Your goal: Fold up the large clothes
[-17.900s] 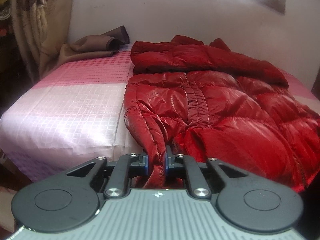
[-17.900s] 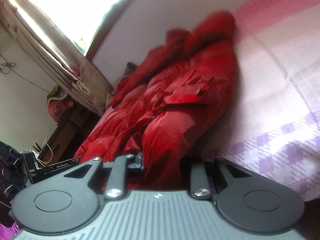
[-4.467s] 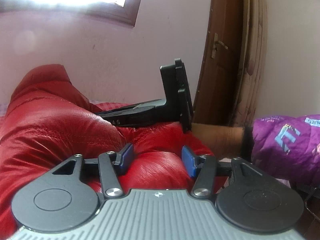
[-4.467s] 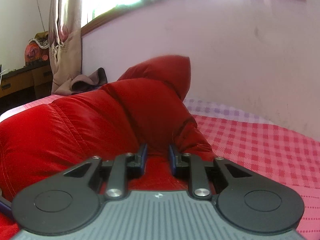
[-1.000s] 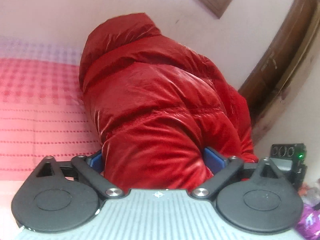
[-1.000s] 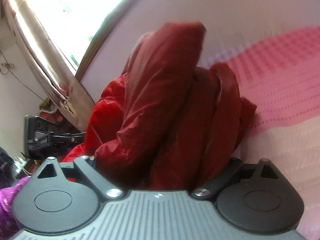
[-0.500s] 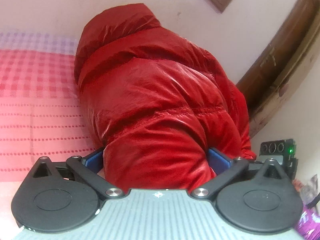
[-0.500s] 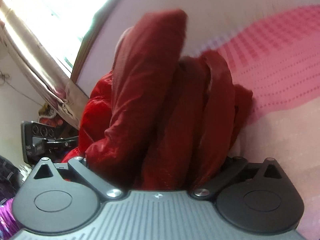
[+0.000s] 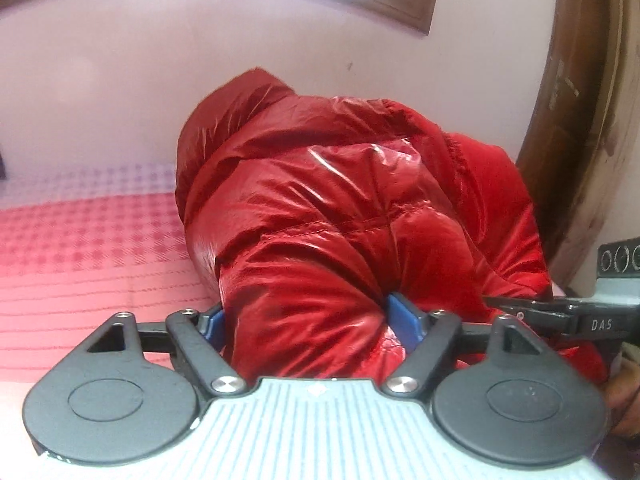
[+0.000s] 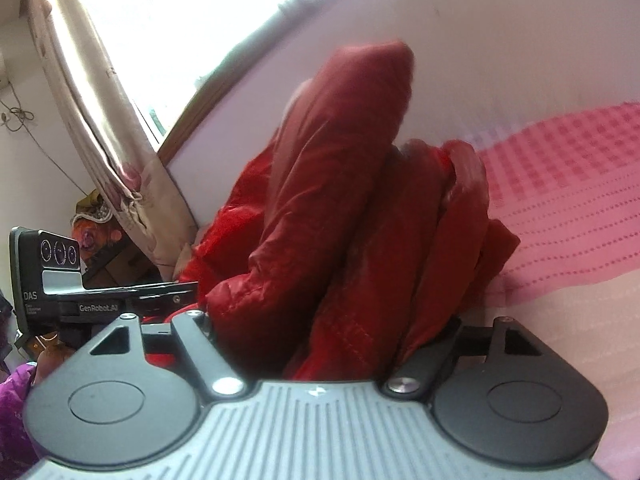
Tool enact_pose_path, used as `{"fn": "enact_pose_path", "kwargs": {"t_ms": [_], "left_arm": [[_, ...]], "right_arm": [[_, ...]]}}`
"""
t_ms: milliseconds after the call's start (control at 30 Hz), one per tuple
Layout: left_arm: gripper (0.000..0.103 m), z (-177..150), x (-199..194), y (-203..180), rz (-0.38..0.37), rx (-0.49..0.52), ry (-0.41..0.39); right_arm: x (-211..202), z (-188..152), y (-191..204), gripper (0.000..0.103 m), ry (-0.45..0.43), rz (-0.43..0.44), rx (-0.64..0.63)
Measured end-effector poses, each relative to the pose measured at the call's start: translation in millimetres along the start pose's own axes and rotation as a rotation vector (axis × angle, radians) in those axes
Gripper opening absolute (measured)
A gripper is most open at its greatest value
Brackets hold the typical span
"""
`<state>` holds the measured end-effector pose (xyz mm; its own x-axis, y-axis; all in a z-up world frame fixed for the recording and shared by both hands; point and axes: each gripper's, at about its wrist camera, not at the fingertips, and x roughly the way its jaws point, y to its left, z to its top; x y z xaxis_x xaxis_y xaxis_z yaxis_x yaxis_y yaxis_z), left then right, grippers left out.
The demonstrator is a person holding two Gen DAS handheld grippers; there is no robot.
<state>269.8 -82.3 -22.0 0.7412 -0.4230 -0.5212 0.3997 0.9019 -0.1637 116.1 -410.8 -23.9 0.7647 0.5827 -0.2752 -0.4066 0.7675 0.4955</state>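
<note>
On pink checked bedspread (image 9: pixel 80 240), against pale wall (image 9: pixel 120 100), red puffer jacket (image 9: pixel 340 208) is seen bundled into thick folded mass, hood end toward wall.

L wrist view, l→r: bedspread; jacket; brown door frame (image 9: pixel 576 120); other gripper's body marked "DAS" at rt edge. Left gripper (image 9: pixel 310 320) is clamped wide around fat fold of jacket; blue pads (image 9: pixel 402 316) are pressed into fabric both sides.

R wrist view, l→r: left gripper (image 10: pixel 120 300) seen side-on; curtain (image 10: pixel 100 120) beside bright window (image 10: pixel 180 20); jacket (image 10: pixel 340 200) stacked in several layers; bedspread (image 10: pixel 560 200). Right gripper (image 10: pixel 332 328) is closed on layered jacket edge, fingertips buried in cloth.
</note>
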Motion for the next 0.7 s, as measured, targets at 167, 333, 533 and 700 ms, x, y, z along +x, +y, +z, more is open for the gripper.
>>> {"fn": "enact_pose_path", "kwargs": {"t_ms": [167,333,533,700], "left_arm": [[0.072,-2.7,-21.9,0.0,0.049,0.011,-0.013],[0.070,-8.0,-30.3,0.5,0.091,-0.012,-0.023],[0.068,-13.7,-36.2,9.8,0.144,-0.044,-0.040],[0.068,-8.6,-45.2,15.9,0.186,-0.067,-0.046]], "right_arm": [[6.0,-3.0,17.7,0.076,-0.004,0.020,-0.008],[17.8,-3.6,41.3,0.076,0.002,0.051,-0.024],[41.2,-4.9,74.1,0.076,0.016,0.096,-0.036],[65.8,-6.9,101.6,0.076,0.038,0.140,-0.051]]}}
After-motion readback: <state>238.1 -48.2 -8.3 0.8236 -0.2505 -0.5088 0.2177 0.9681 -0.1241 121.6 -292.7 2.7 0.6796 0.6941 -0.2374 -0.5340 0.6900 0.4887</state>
